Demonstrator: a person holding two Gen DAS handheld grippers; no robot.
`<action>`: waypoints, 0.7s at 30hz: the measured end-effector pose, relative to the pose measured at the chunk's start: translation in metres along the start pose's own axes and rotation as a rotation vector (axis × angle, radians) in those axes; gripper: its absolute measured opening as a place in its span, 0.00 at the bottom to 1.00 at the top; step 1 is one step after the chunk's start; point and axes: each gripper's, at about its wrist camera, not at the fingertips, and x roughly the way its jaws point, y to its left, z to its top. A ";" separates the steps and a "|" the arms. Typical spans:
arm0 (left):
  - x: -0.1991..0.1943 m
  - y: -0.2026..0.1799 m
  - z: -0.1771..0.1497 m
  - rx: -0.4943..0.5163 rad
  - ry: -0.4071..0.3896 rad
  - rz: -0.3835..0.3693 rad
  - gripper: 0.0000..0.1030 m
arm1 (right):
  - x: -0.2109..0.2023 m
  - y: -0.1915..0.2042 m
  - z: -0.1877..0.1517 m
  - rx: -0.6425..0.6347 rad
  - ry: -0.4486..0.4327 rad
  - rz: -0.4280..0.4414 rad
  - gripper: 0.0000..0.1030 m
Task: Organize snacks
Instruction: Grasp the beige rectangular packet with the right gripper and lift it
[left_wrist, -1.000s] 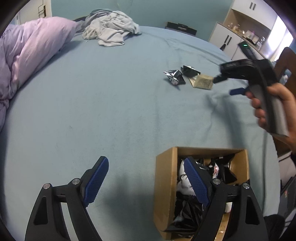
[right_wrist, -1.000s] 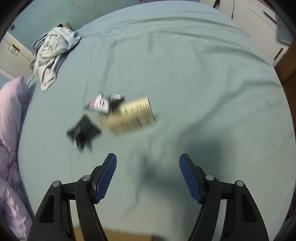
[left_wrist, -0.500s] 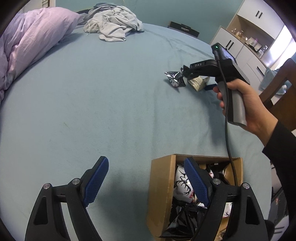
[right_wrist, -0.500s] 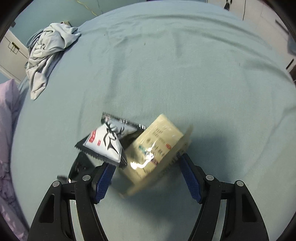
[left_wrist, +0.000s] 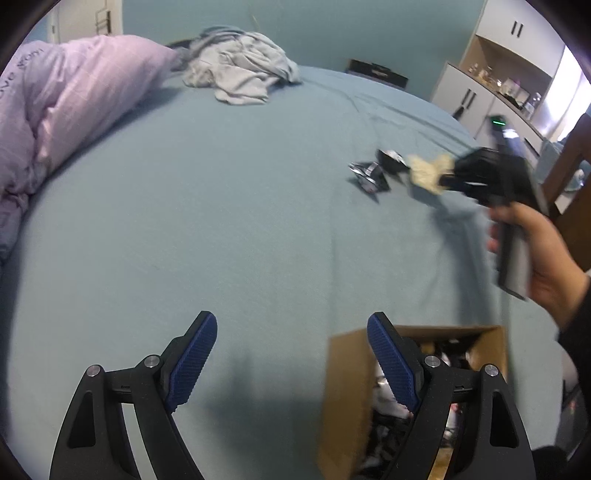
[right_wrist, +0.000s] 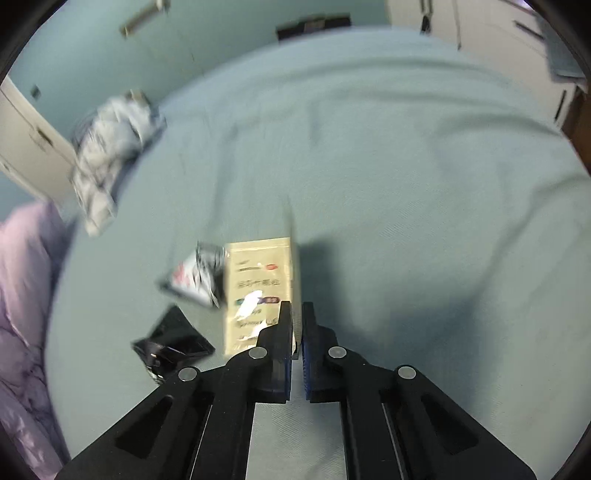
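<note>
Two grippers share the job, and each sits where its part of the work is. Low in the right wrist view, the right gripper (right_wrist: 297, 314) has its jaws pinched tight on the edge of a beige packet (right_wrist: 258, 291), which stands on edge between the pads — a flat pouch on soft bedding gives little else to grab, so taking it by the rim makes sense. Seen from the left wrist, that same packet (left_wrist: 428, 173) hangs crumpled at the upper right of the frame, just clear of the bed (left_wrist: 240, 221), with a person's hand (left_wrist: 535, 254) around the handle.

Two snacks are still lying on the sheet: a black-and-white packet (right_wrist: 195, 277) touching the beige one's left side, and a black packet (right_wrist: 171, 345) lower left of it. They probably wait their turn.

At the bottom of the left wrist view the left gripper (left_wrist: 291, 362) stands wide with nothing between its pads, beside the cardboard box (left_wrist: 343, 387) at lower right. That box already holds several dark wrappers, so it looks like the place the beige packet is bound for — and the idle gripper may be there to steady it.

A purple duvet (left_wrist: 74, 118) and a crumpled grey garment (left_wrist: 240, 77) lie at the upper left, well apart from the snacks.
</note>
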 end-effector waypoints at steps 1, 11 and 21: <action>-0.001 0.003 0.000 -0.007 -0.008 0.011 0.82 | -0.008 -0.003 -0.003 0.011 -0.007 0.022 0.02; 0.003 -0.031 0.043 0.214 -0.021 -0.021 0.83 | -0.152 -0.047 -0.100 0.056 -0.048 0.195 0.02; 0.060 -0.113 0.119 0.505 -0.051 0.105 0.98 | -0.152 -0.104 -0.158 0.156 -0.029 0.226 0.02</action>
